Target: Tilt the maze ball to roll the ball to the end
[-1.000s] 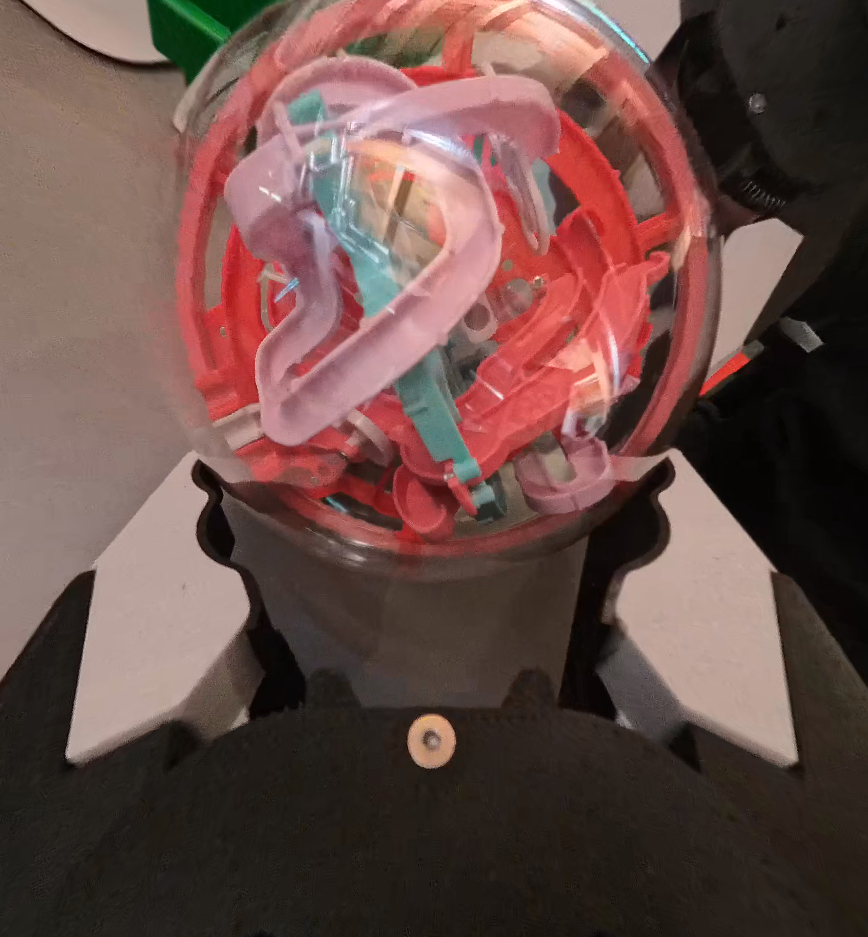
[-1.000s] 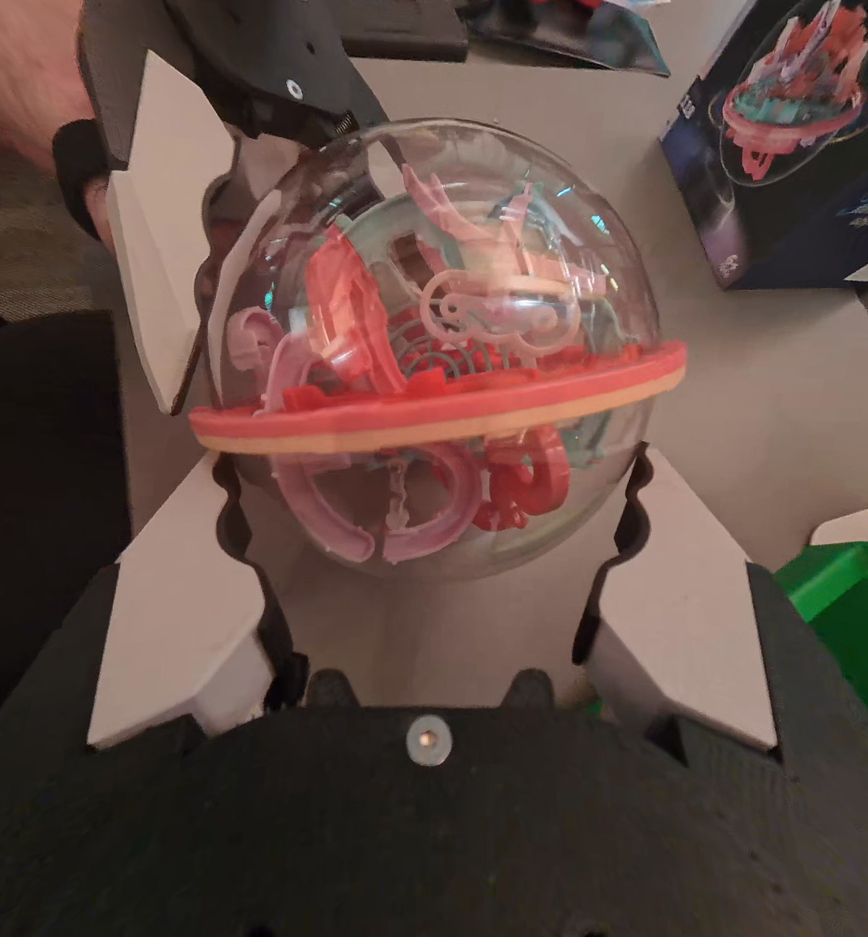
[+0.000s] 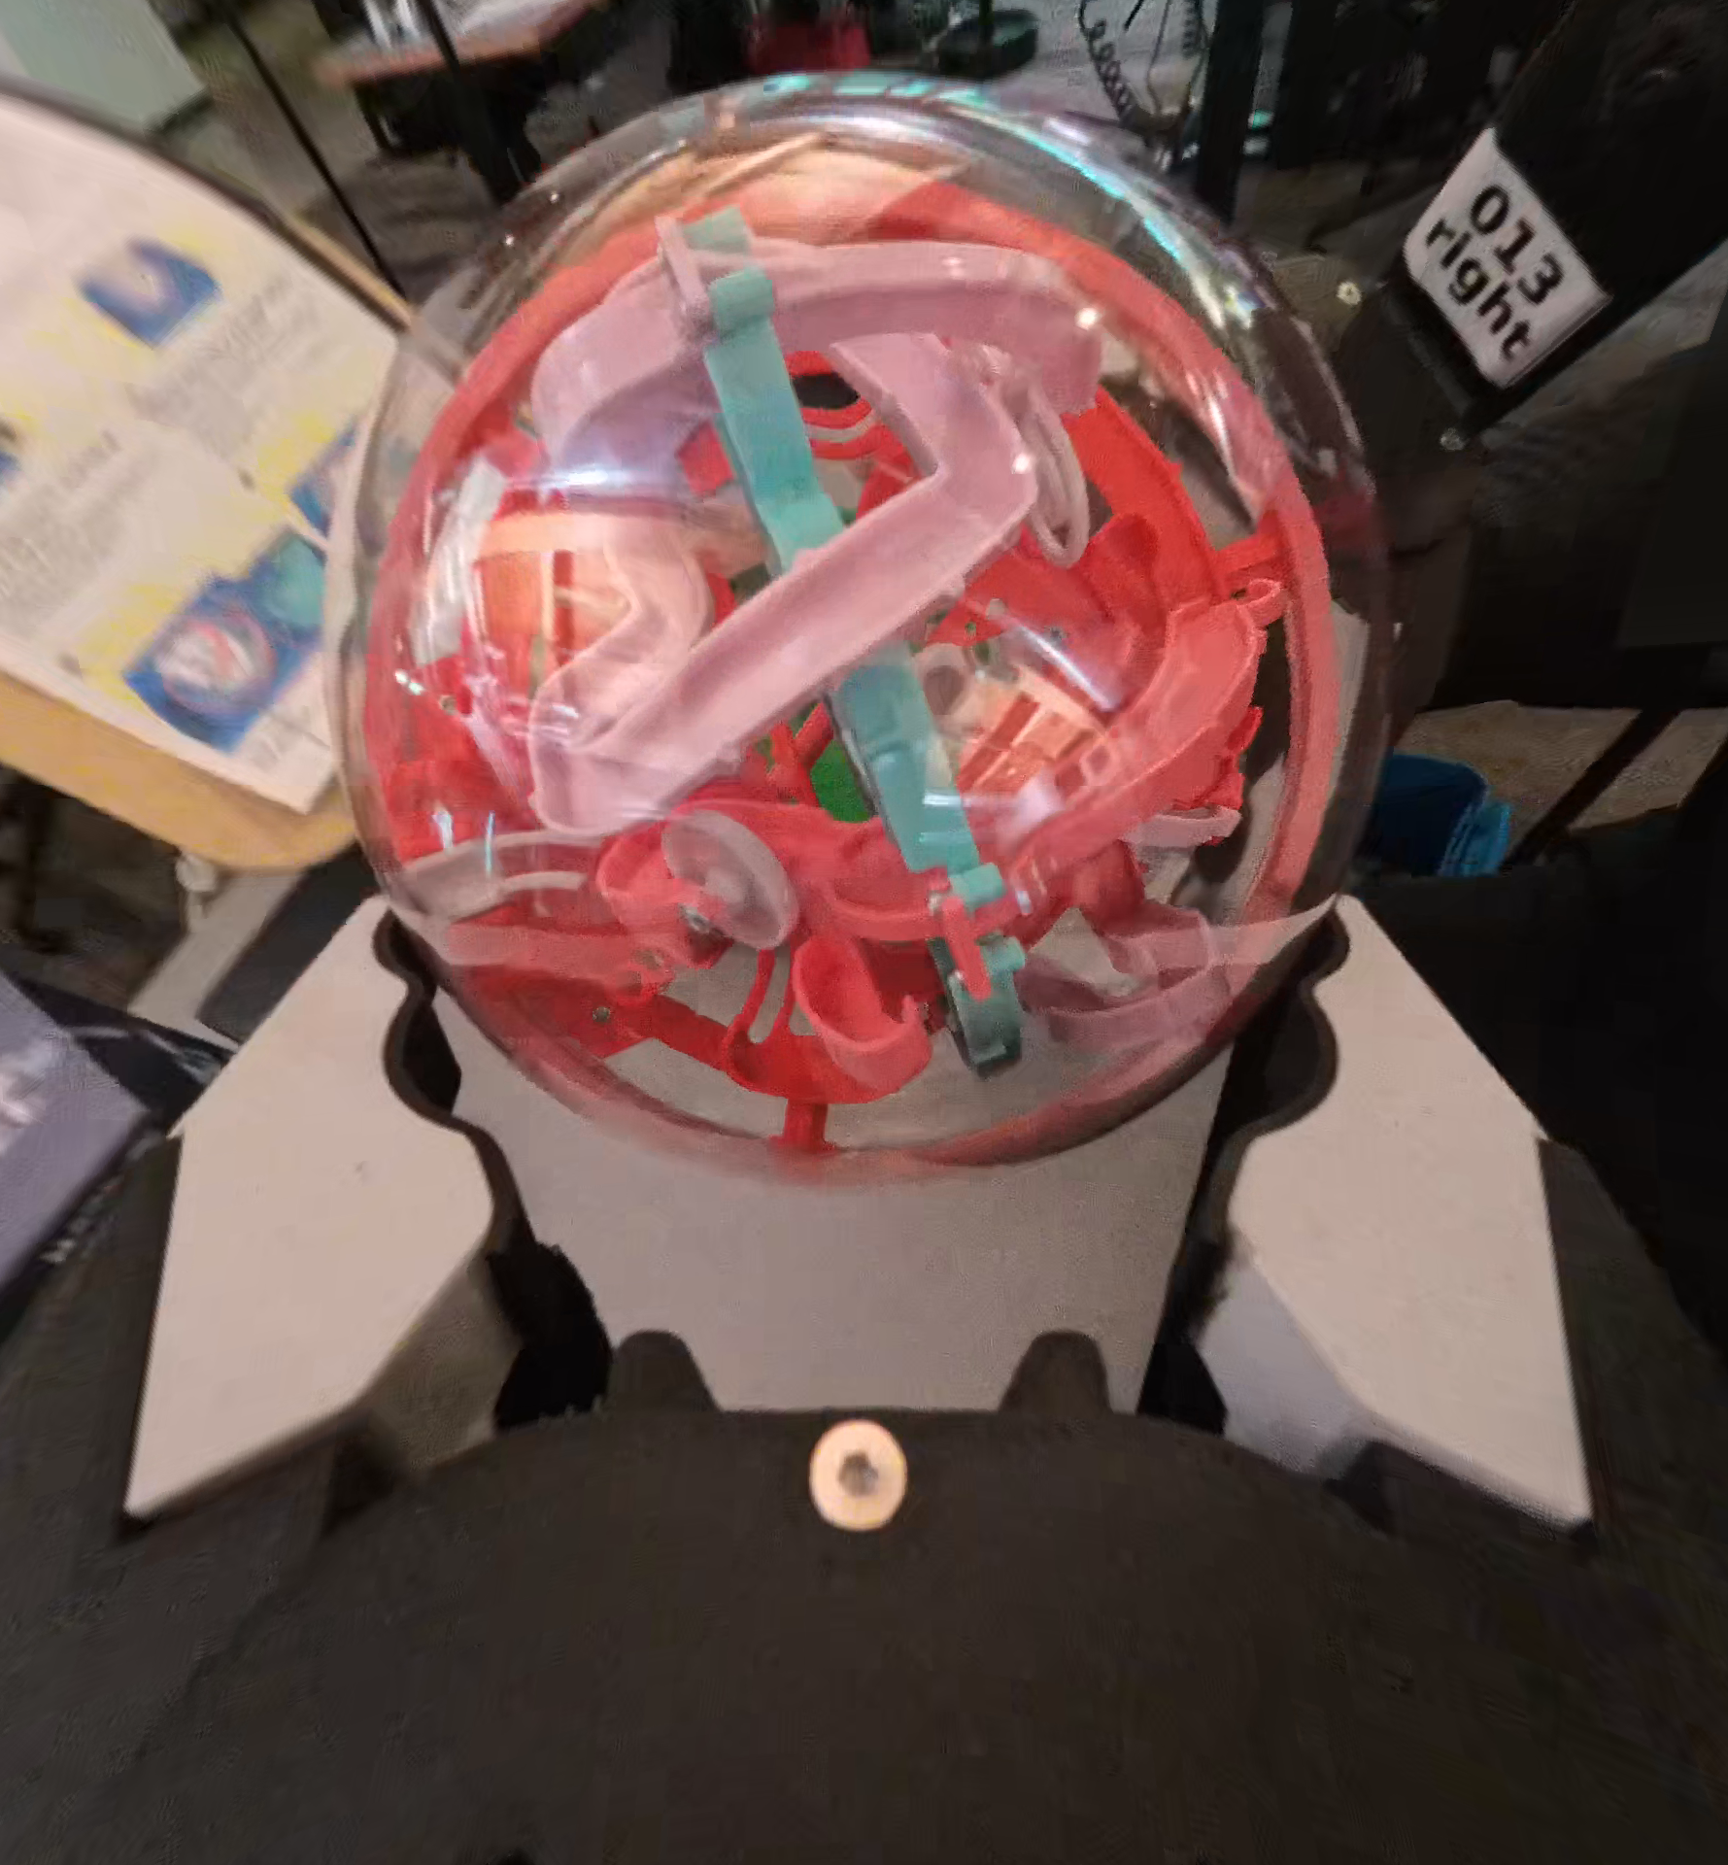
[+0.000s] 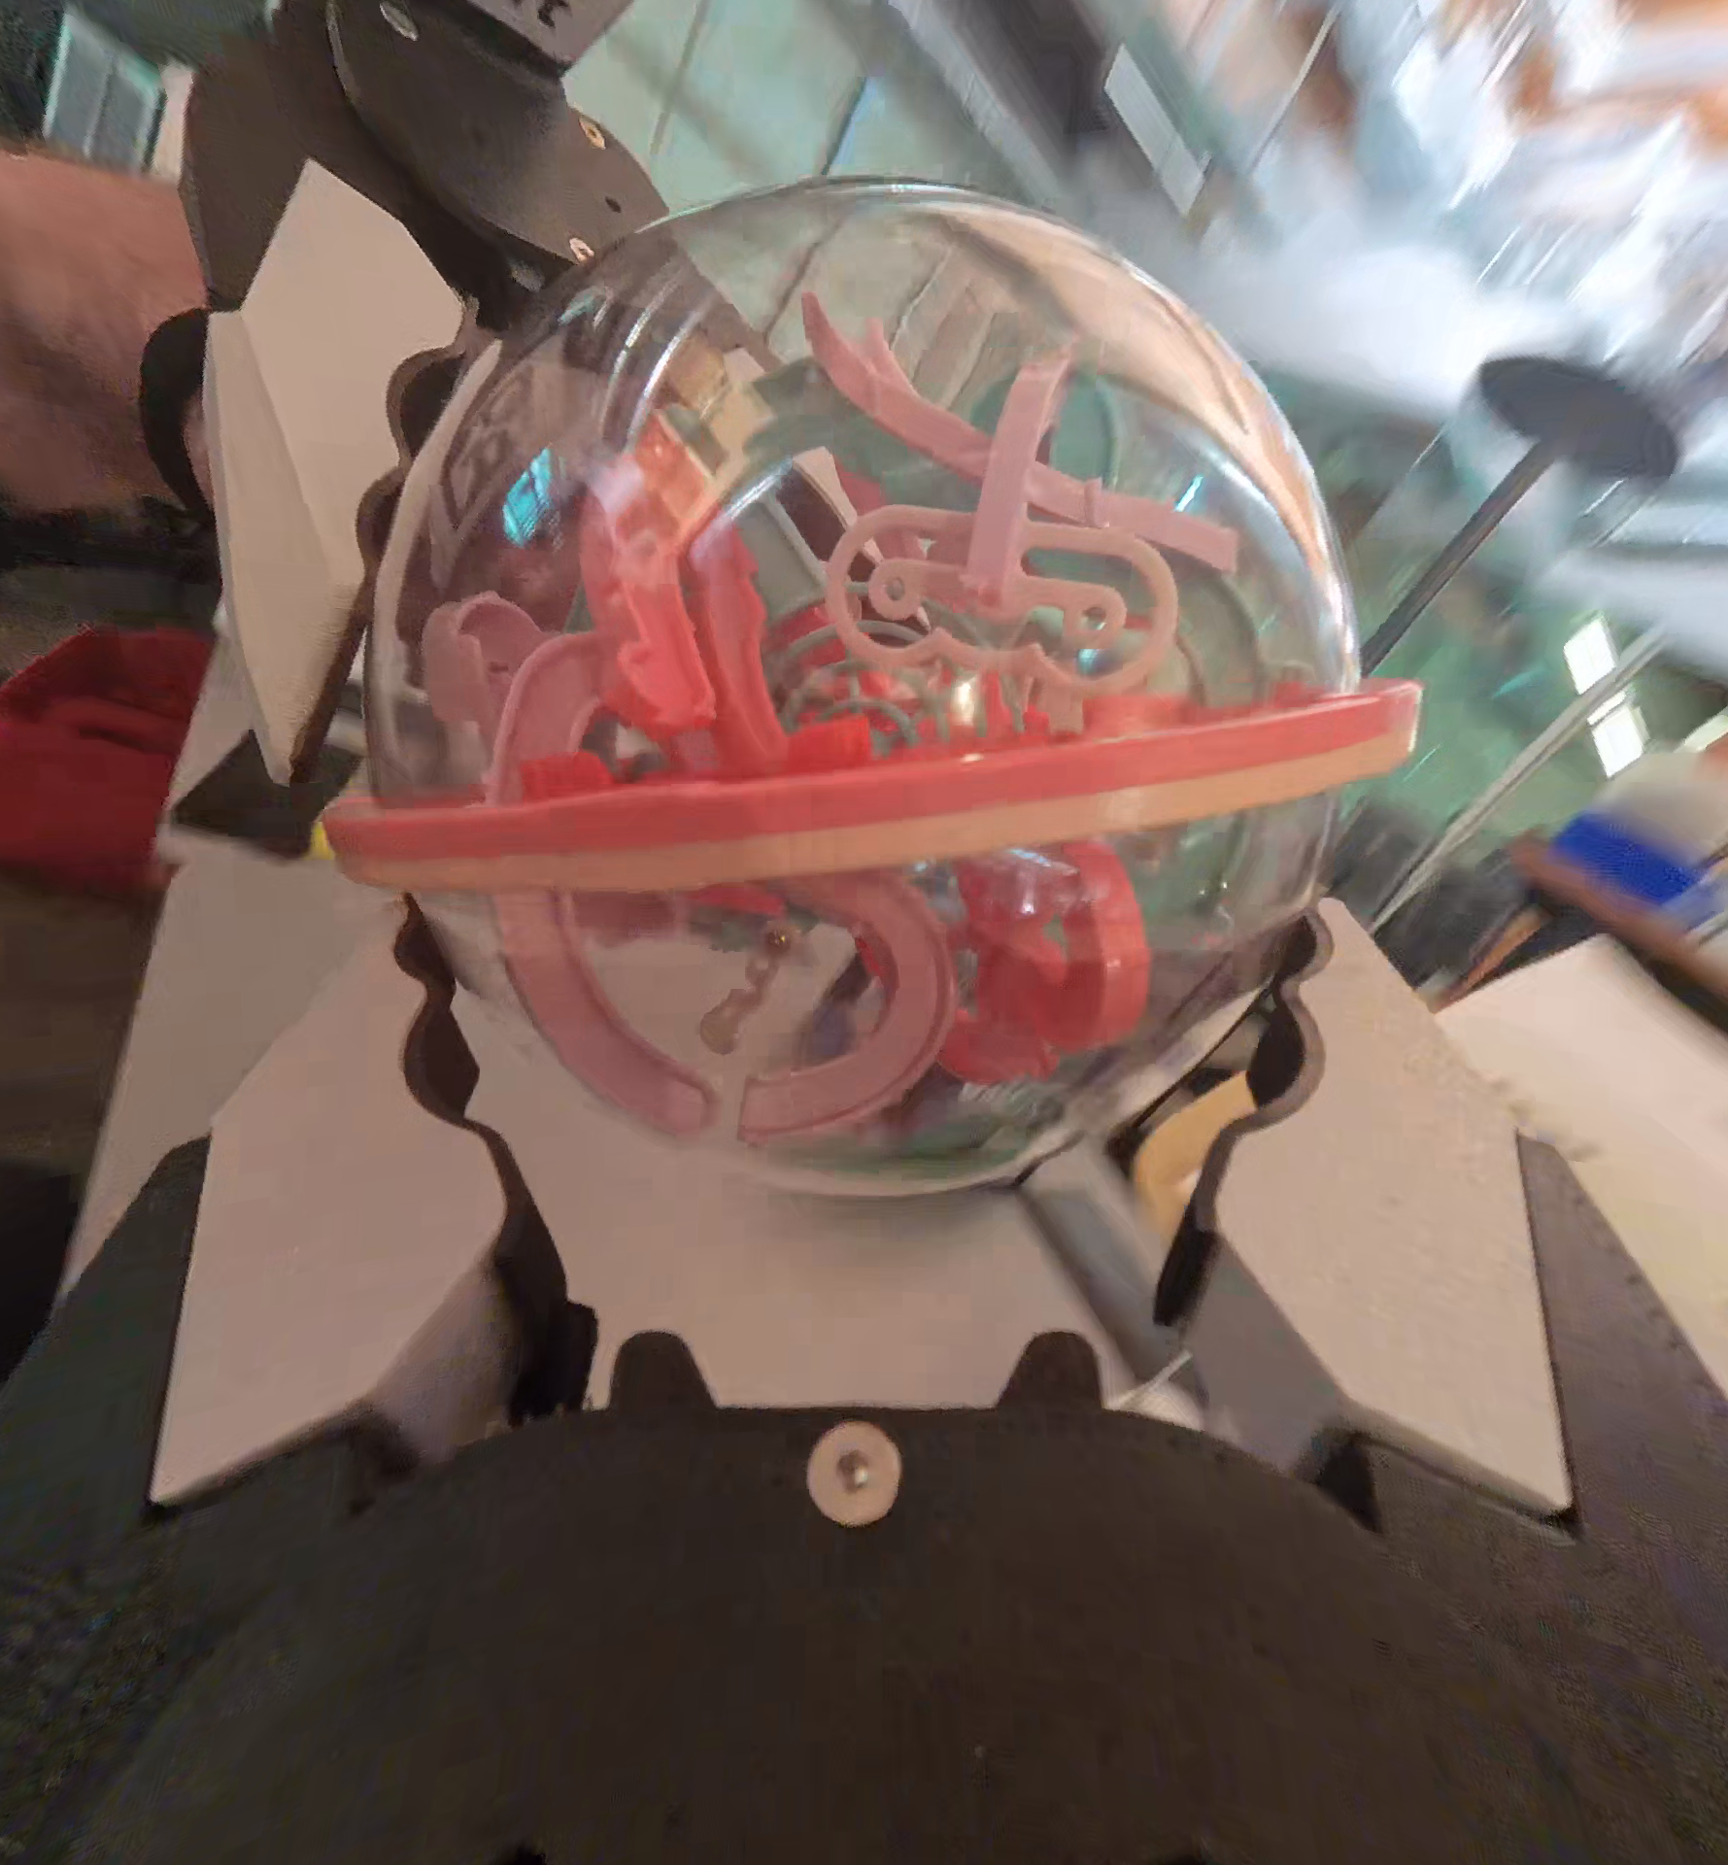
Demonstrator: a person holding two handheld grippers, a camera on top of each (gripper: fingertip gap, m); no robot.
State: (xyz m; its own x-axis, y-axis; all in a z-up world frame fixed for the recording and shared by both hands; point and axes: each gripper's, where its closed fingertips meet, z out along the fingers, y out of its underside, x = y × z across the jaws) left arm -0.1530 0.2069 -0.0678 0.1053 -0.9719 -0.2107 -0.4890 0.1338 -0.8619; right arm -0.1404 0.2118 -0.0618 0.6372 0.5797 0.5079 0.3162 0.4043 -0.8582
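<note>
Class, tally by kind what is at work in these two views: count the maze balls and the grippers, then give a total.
Clear plastic maze ball with red, pink and teal tracks: 1
Black-and-white two-finger grippers: 2, left gripper, right gripper
Total: 3

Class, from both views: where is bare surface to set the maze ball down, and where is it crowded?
Bare: the white surface right of the right gripper, below a blurred blue item. Crowded: the round table under printed sheets, and around the maze ball, clamped by the left gripper too.
</note>
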